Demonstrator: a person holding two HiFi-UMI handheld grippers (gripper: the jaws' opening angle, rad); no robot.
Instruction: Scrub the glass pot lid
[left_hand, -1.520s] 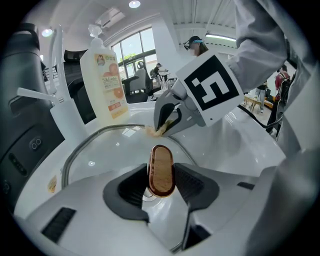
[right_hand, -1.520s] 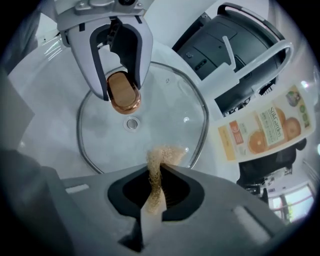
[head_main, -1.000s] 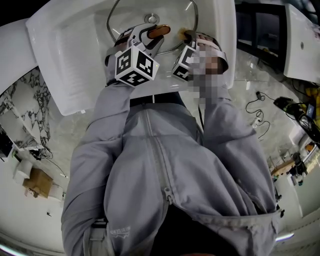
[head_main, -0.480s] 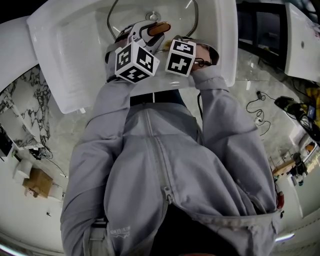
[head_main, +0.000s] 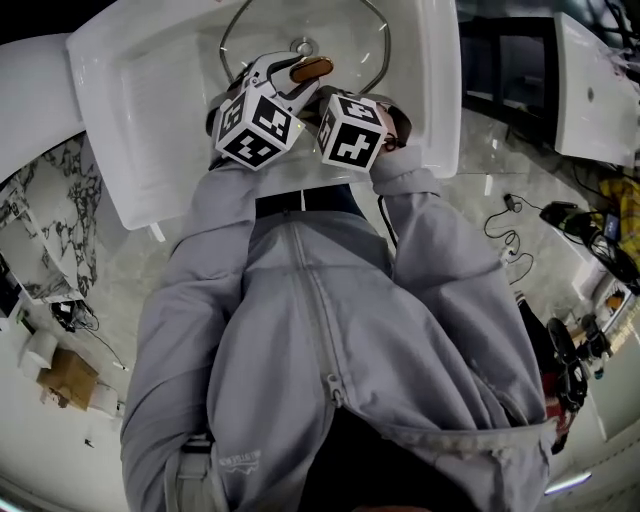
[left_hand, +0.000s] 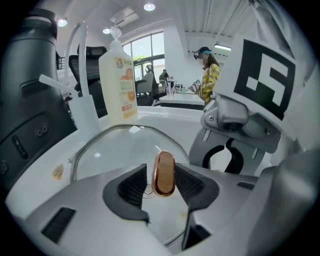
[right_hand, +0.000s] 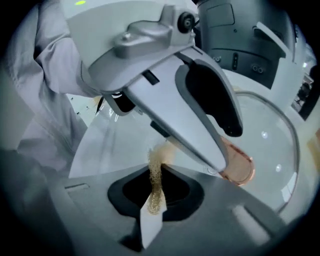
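The glass pot lid (head_main: 345, 35) with a metal rim lies in the white sink (head_main: 150, 100). Its copper-coloured handle (head_main: 311, 69) stands between my left gripper's (left_hand: 163, 175) ribbed pads, and the jaws are shut on it. Through the lid's glass (left_hand: 120, 147) the basin shows. My right gripper (right_hand: 155, 187) is shut on a thin tan scrub pad (right_hand: 154, 186) with a white backing. That pad's top edge sits just under the left gripper's finger (right_hand: 200, 107), close to the handle (right_hand: 237, 167). In the head view the two marker cubes (head_main: 350, 132) sit side by side over the lid's near edge.
A pale yellow soap bottle (left_hand: 119, 82) and a white pump spout (left_hand: 82, 110) stand behind the sink. A big black appliance (left_hand: 30, 100) fills the left. Cables (head_main: 520, 225) lie on the floor to the right. A person in a yellow shirt (left_hand: 207, 75) stands far back.
My right gripper has moved left, from beside the lid's handle to right against the left gripper. The left gripper has kept its hold on the handle.
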